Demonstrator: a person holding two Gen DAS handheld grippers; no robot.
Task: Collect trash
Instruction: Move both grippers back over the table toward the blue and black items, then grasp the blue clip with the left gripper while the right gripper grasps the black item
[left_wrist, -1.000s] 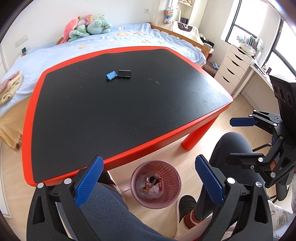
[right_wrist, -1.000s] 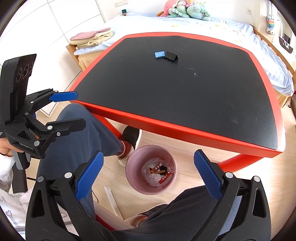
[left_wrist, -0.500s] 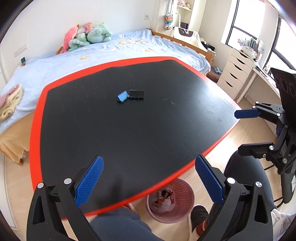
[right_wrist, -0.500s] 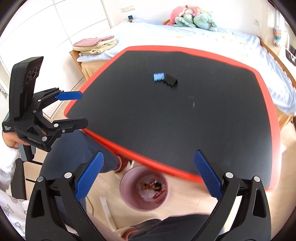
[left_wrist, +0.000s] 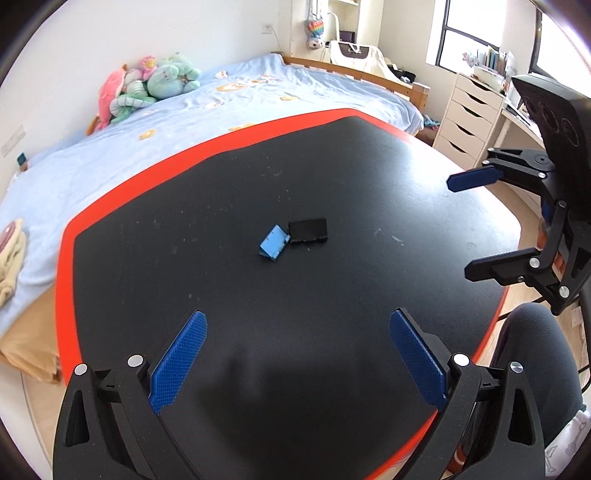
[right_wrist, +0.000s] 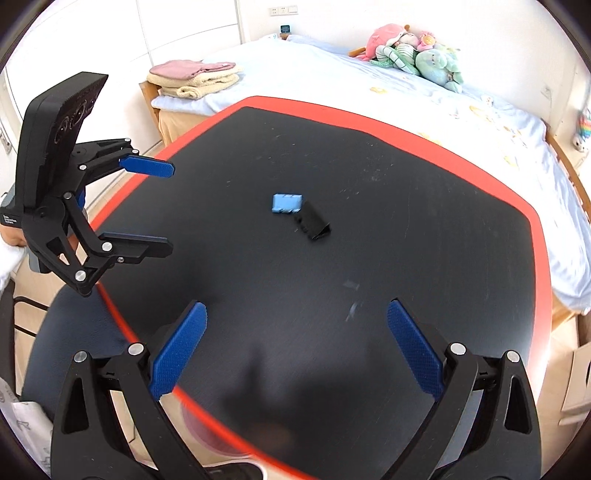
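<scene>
A small blue block (left_wrist: 273, 243) and a small black block (left_wrist: 308, 230) lie side by side near the middle of the black table with a red rim (left_wrist: 66, 258). They also show in the right wrist view, the blue block (right_wrist: 287, 203) and the black block (right_wrist: 313, 223). My left gripper (left_wrist: 297, 332) is open and empty above the table's near part. My right gripper (right_wrist: 295, 328) is open and empty above the near edge; it shows at the right of the left wrist view (left_wrist: 461, 225). The left gripper shows at the left of the right wrist view (right_wrist: 162, 206). The pink bin (right_wrist: 207, 432) is blurred under the table edge.
A bed with a light blue sheet (left_wrist: 166, 133) and plush toys (left_wrist: 147, 85) stands behind the table. A white drawer unit (left_wrist: 469, 122) is at the far right. Folded towels (right_wrist: 192, 77) lie on the bed end. My knee (left_wrist: 532, 369) is at the table's near right.
Both grippers have risen from over the pink bin on the floor and moved forward over the table. The bin has dropped out of the left view. Both stayed open.
</scene>
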